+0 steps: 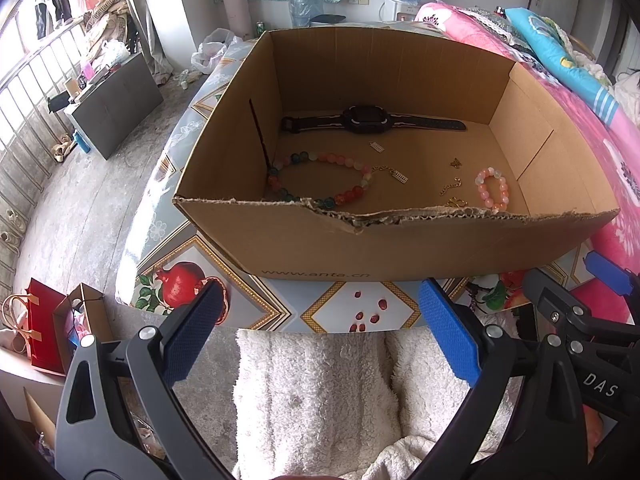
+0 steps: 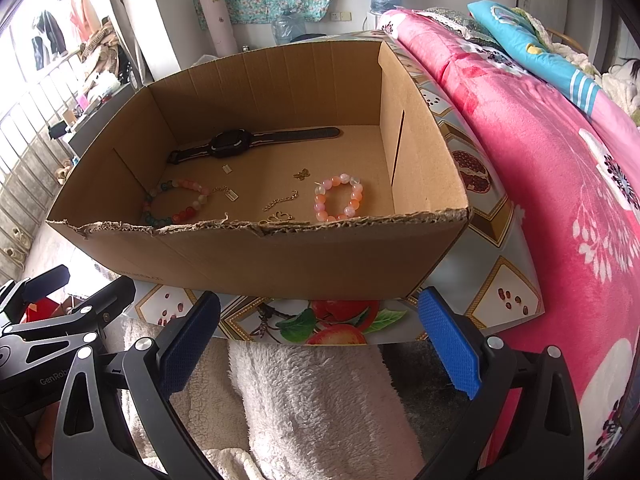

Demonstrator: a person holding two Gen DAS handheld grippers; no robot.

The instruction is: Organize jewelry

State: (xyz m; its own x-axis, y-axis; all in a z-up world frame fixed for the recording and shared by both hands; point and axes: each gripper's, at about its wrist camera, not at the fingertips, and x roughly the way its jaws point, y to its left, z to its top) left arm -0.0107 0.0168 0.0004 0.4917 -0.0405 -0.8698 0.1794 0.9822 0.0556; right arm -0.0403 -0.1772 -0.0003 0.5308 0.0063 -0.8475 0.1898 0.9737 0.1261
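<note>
An open cardboard box (image 1: 304, 252) (image 2: 280, 264) stands on a fruit-patterned table. Inside lie a black watch (image 1: 366, 119) (image 2: 230, 143), a large multicoloured bead bracelet (image 1: 320, 180) (image 2: 176, 202), a small pink bead bracelet (image 1: 493, 189) (image 2: 339, 197), and small gold pieces: a chain (image 1: 450, 187) (image 2: 280, 200), a butterfly charm (image 1: 455, 163) (image 2: 302, 174) and a tag (image 1: 377, 146) (image 2: 227, 168). My left gripper (image 1: 320, 332) and right gripper (image 2: 320, 336) are both open and empty, held side by side in front of the box over a white fleece.
The table (image 1: 340, 308) (image 2: 500, 280) abuts a bed with a pink flowered blanket (image 1: 624, 184) (image 2: 560, 168) on the right. A grey cabinet (image 1: 116, 104) and bags (image 1: 44, 320) stand on the floor to the left. The right gripper shows at the left wrist view's edge (image 1: 580, 308).
</note>
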